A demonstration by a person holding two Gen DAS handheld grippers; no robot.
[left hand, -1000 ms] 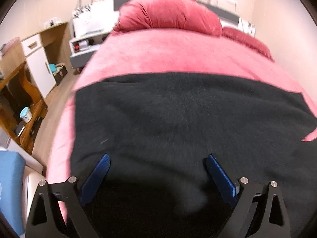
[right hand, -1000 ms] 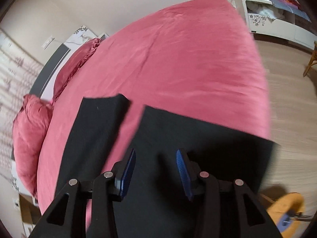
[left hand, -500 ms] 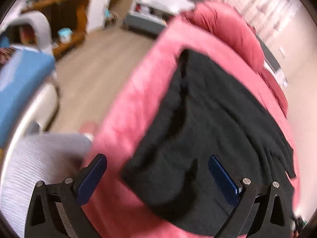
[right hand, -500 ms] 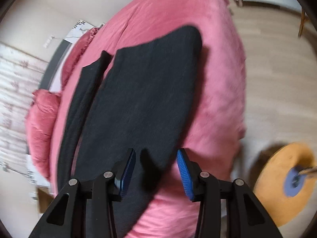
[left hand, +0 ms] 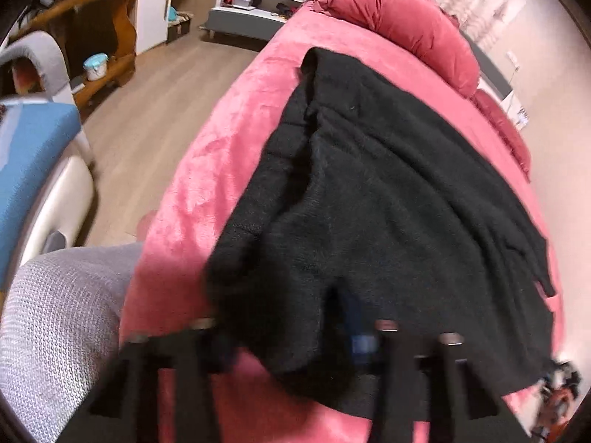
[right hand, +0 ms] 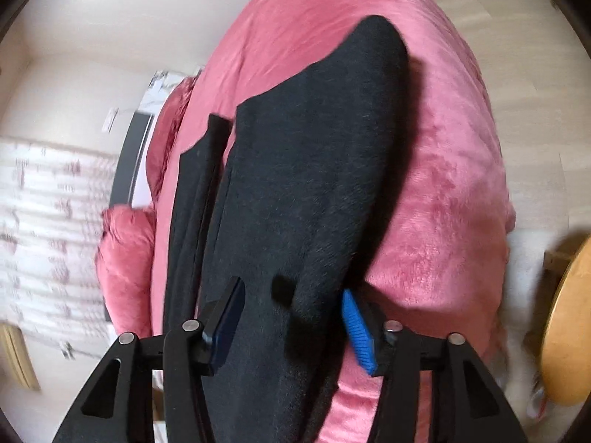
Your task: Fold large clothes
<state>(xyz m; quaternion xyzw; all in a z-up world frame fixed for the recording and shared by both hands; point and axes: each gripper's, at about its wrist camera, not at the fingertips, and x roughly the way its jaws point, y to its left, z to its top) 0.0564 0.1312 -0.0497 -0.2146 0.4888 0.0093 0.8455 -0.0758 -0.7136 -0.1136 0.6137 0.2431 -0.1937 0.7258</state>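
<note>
Both grippers' jaws have just been closing. The left gripper (left hand: 291, 336), blurred at lower centre, now pinches the garment's (left hand: 388, 192) near hem; half a second ago it stood wide. The right gripper (right hand: 291, 317) pinches a fold. The garment lies across the bed (right hand: 443, 203), floor (left hand: 147, 110) open at upper left.

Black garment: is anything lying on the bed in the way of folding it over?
Nothing visible. The black garment lies on the pink bedspread, which shows bare around it; the pillows sit beyond its far edge.
</note>
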